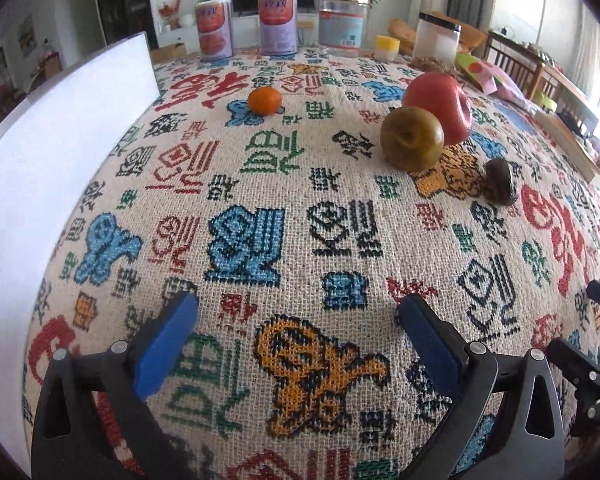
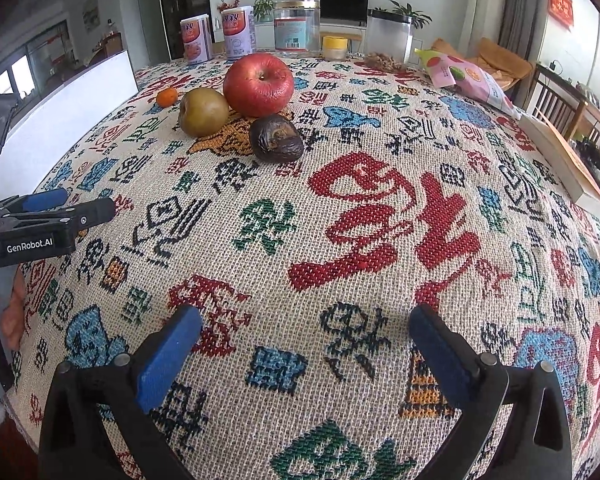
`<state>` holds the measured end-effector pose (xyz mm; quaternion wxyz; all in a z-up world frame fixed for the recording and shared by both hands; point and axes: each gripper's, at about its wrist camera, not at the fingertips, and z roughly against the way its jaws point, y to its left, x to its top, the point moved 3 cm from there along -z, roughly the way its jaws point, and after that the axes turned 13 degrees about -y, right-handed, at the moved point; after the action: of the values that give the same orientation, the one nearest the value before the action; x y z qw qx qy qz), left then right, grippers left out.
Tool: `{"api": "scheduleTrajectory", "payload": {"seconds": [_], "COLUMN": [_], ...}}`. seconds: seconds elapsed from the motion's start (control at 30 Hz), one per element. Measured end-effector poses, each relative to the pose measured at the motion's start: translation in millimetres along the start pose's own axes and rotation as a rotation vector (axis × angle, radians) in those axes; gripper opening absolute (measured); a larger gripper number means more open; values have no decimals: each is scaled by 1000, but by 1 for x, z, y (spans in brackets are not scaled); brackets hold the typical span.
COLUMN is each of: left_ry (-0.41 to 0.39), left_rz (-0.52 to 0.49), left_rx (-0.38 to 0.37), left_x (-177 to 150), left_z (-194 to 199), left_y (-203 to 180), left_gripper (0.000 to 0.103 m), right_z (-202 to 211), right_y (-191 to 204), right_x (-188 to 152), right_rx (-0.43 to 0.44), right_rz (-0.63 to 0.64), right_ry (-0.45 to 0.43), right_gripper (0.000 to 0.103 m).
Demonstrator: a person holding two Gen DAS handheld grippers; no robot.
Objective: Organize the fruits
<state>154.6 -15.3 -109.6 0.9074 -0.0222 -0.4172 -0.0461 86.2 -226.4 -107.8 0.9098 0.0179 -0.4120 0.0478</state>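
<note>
A red apple (image 1: 438, 104) (image 2: 258, 85), a green-brown pear (image 1: 412, 143) (image 2: 203, 111) and a dark wrinkled fruit (image 1: 500, 186) (image 2: 276, 138) sit close together on the patterned tablecloth (image 1: 260, 208). A small orange (image 1: 264, 100) (image 2: 167, 97) lies apart, farther left. My left gripper (image 1: 298, 316) is open and empty, low over the cloth, well short of the fruits. My right gripper (image 2: 306, 326) is open and empty, also short of them. The left gripper shows from the side in the right wrist view (image 2: 60, 208).
A white board (image 1: 60, 152) (image 2: 68, 92) stands along the table's left side. Two cans (image 1: 278, 24), glass jars (image 1: 342, 20), a yellow-lidded jar (image 1: 387, 47) and a snack bag (image 2: 468, 76) line the far edge. A book (image 2: 564, 160) lies at the right.
</note>
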Motion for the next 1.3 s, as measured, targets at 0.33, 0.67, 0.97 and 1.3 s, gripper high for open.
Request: {"api": "scheduleTrajectory", "payload": {"seconds": [0.33, 0.67, 0.97, 1.3], "left_ry": [1, 1, 0, 0], "left_rz": [-2, -3, -3, -4], "left_rx": [3, 3, 3, 3], "left_x": [4, 3, 4, 4], "left_z": [-3, -3, -3, -4], "left_y": [0, 0, 0, 0], "left_gripper": [103, 103, 103, 103], "right_z": [-1, 0, 0, 0], "right_y": [-1, -1, -1, -1], "right_x": [1, 1, 1, 1], "right_rx": [1, 1, 1, 2], "right_rz": [-1, -3, -3, -3], "right_ry": [0, -1, -1, -1], "right_gripper": [103, 103, 103, 103]}}
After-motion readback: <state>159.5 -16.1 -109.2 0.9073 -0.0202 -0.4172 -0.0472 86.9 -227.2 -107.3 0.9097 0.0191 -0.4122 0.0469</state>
